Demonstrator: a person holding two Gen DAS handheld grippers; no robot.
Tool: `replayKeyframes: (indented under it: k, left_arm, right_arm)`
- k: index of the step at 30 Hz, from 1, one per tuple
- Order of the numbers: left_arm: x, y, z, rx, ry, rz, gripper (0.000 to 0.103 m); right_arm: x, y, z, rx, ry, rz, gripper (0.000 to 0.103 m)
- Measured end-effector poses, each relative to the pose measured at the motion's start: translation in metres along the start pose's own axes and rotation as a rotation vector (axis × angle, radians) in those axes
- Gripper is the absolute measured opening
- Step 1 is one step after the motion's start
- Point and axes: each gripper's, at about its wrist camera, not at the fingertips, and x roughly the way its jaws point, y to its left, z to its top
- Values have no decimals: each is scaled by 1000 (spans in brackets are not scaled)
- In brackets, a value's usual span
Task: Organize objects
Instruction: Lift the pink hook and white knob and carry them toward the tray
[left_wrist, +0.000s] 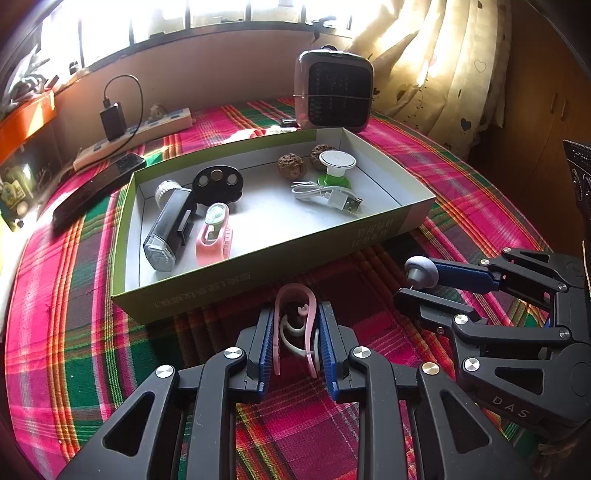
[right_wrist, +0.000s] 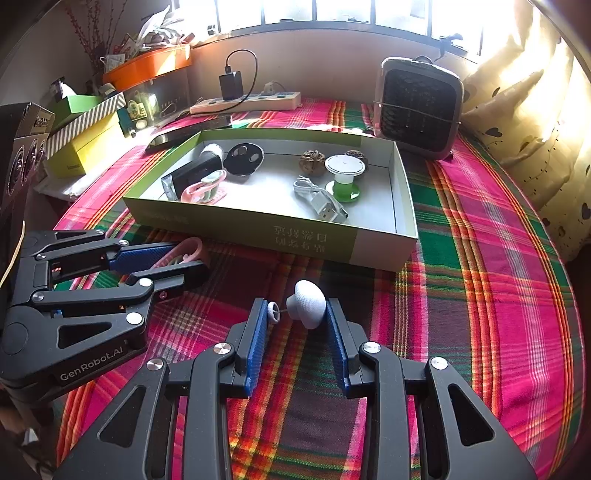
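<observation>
From the left wrist view we see our left gripper (left_wrist: 297, 339) with jaws clamped on a pink clip (left_wrist: 293, 321), just short of the green box (left_wrist: 258, 266) on the plaid cloth (left_wrist: 74, 332). Only here does "DAS" show, printed on the right gripper (left_wrist: 417, 286), whose jaws pinch a white knob (left_wrist: 421, 271). A black phone (left_wrist: 96, 188) lies left of the box.

From the right wrist view we see our right gripper (right_wrist: 297, 314) clamped on the white knob (right_wrist: 306, 302). This view alone reads "GenRobot.AI" on the left gripper (right_wrist: 184, 262); the box's (right_wrist: 240, 232) printing is upside down, unreadable. Inside lie a USB cable (right_wrist: 321, 199) and a bike light (right_wrist: 192, 173); a heater (right_wrist: 419, 107) stands behind
</observation>
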Motion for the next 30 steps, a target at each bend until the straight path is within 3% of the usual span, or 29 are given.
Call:
replayKeyframes:
  k: [30]
  left_arm:
    - [-25,8,20,-17,-65,4,21]
  right_arm:
    - [-23,1,28,-40,-94,-2,33]
